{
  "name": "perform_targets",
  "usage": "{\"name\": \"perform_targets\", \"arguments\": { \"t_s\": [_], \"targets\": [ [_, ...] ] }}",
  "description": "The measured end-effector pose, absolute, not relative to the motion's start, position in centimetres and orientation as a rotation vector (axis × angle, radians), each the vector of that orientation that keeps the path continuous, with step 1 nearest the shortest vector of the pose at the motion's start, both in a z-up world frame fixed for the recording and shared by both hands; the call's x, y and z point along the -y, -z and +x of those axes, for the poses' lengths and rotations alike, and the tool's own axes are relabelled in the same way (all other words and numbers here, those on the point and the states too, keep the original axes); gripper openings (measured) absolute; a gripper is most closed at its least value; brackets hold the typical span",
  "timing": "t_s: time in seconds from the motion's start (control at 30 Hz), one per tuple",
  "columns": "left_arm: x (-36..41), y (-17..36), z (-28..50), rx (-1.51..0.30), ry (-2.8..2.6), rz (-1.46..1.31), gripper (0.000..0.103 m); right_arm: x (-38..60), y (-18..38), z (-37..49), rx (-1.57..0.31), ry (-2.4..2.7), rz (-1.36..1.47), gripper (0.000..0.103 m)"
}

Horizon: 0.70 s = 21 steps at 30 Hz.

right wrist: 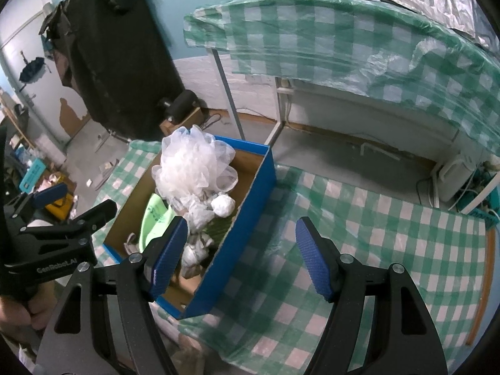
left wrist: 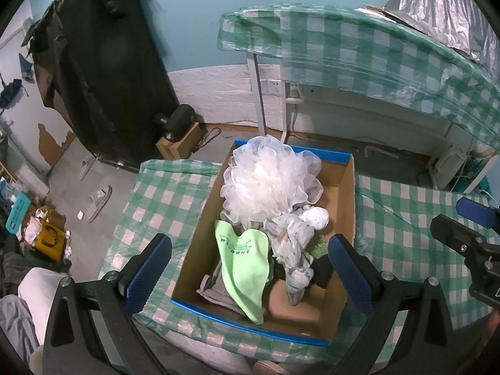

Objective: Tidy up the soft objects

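Blue-padded, my left hand-held gripper (left wrist: 250,265) hangs spread wide and empty over the near end of the blue-edged cardboard box (left wrist: 345,187).

My right hand-held gripper (right wrist: 242,259) is part open, holding nothing, straddling the box's right wall above the green-checked tabletop (right wrist: 359,218). Inside, I judge things were dropped loosely: a pale green cloth (left wrist: 245,268) lies lengthwise, its long axis pointing away from me, beside knotted plastic bags (left wrist: 293,240), with a white mesh bath pouf (left wrist: 268,181) at the far end.

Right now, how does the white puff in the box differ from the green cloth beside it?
The white puff is a frilly, see-through mesh ball; the green cloth is a smooth, opaque sheet with printed writing. The puff rises above the box rim at the far end; the cloth droops lower, nearer the cameras. Both are soft and lie in the same box.
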<state>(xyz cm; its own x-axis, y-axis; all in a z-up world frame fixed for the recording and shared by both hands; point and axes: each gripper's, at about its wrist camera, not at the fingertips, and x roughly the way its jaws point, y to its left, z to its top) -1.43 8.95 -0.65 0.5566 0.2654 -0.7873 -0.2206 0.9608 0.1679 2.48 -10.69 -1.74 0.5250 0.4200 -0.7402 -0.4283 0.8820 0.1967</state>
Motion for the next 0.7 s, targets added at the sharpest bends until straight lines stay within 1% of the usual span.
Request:
{"name": "perform_targets", "arguments": {
  "t_s": [0.7],
  "targets": [
    [-8.17, 0.84, -1.34, -0.955, -0.282, 0.078, 0.101, 11.04, 2.08, 2.30, -0.886, -0.506, -0.017, 0.071]
  ]
}}
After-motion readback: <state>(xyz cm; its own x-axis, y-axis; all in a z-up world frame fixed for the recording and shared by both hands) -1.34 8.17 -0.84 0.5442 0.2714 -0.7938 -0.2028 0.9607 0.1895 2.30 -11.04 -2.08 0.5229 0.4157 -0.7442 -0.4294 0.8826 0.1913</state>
